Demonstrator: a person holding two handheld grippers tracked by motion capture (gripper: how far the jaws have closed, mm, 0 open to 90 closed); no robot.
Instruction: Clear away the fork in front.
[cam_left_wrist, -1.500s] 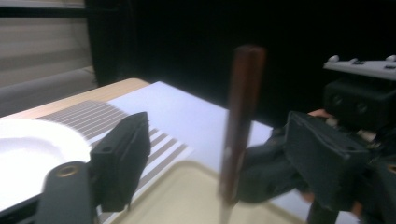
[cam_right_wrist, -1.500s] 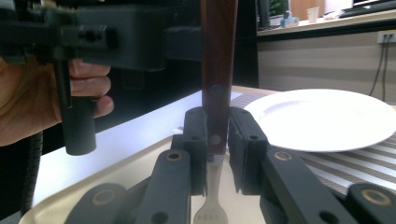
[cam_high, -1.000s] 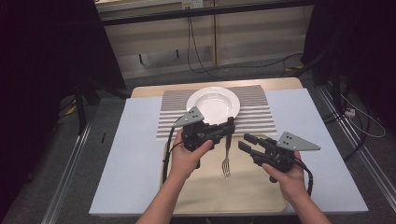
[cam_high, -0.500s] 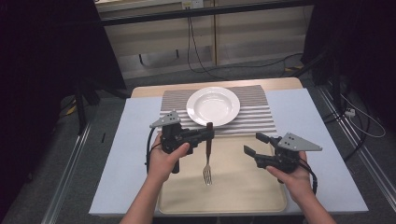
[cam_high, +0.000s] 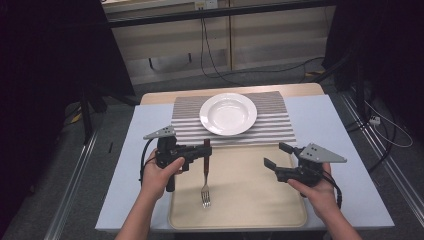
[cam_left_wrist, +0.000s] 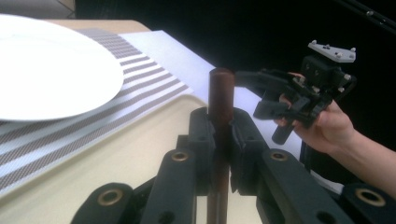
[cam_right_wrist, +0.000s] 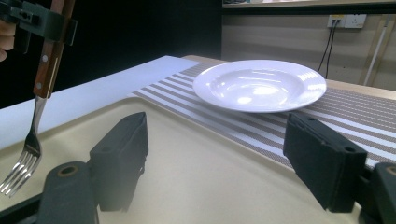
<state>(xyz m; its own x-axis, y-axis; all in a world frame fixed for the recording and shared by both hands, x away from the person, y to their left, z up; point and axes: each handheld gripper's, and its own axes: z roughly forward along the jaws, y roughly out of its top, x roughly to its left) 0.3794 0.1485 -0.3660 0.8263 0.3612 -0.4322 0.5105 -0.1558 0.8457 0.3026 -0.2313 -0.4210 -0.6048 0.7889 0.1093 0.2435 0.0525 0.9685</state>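
Observation:
A fork with a brown wooden handle (cam_high: 206, 154) hangs tines down over the beige tray (cam_high: 250, 200). My left gripper (cam_high: 205, 150) is shut on the handle, and in the left gripper view the jaws clamp the dark handle (cam_left_wrist: 220, 91) on both sides. The fork (cam_right_wrist: 44, 70) also hangs at the left of the right gripper view. My right gripper (cam_high: 278, 155) hovers over the tray's right part. Its jaws have just been opening and stand wide apart (cam_right_wrist: 222, 158) with nothing between them. A white plate (cam_high: 228, 114) rests on the striped placemat (cam_high: 280, 127) beyond the tray.
A pale blue cloth (cam_high: 125, 165) covers the table on both sides of the tray. Beyond the table are the floor with cables and a low wall (cam_high: 165, 50). Dark curtains hang at the left and right.
My left gripper has carried the fork to the left and slightly lower over the tray. The right gripper's jaws have spread wider while that hand stayed almost in place.

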